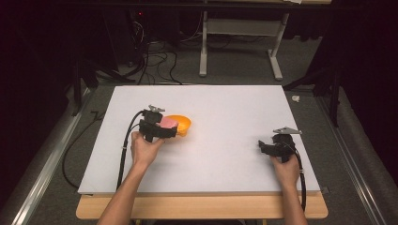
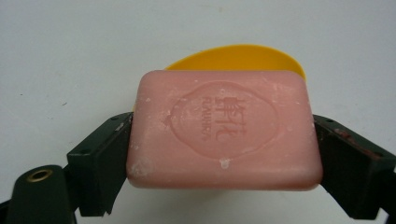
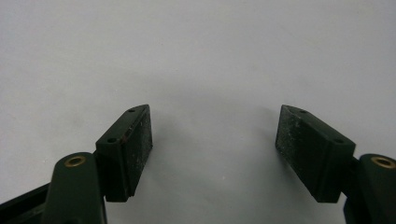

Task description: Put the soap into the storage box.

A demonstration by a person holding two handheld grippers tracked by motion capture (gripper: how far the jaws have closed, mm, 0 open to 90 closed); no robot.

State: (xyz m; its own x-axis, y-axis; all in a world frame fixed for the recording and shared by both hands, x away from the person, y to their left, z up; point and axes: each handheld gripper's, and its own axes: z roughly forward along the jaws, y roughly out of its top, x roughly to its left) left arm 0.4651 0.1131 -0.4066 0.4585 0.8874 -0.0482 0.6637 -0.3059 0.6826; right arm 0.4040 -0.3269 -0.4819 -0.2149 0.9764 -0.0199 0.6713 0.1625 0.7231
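Pink soap (image 2: 223, 130), a rounded bar with an oval stamp pressed into its upper face, sits clamped between the two black jaws of the left claw (image 2: 223, 154), one jaw pressed against each short end. Just behind the bar in the left gripper view rises the rim of an orange bowl (image 2: 243, 53), which the soap partly covers. From the high view the left claw (image 1: 165, 127) is held at the near edge of that bowl (image 1: 184, 124), with the soap (image 1: 168, 123) over the bowl's left side, toward the left middle of the white surface (image 1: 225, 108). Whether the bar touches the bowl cannot be told. The right claw (image 1: 264, 146) rests low over the right side of the surface, well apart from the bowl; in the right gripper view its jaws stand wide apart with bare white surface (image 3: 210, 70) between them and nothing held.
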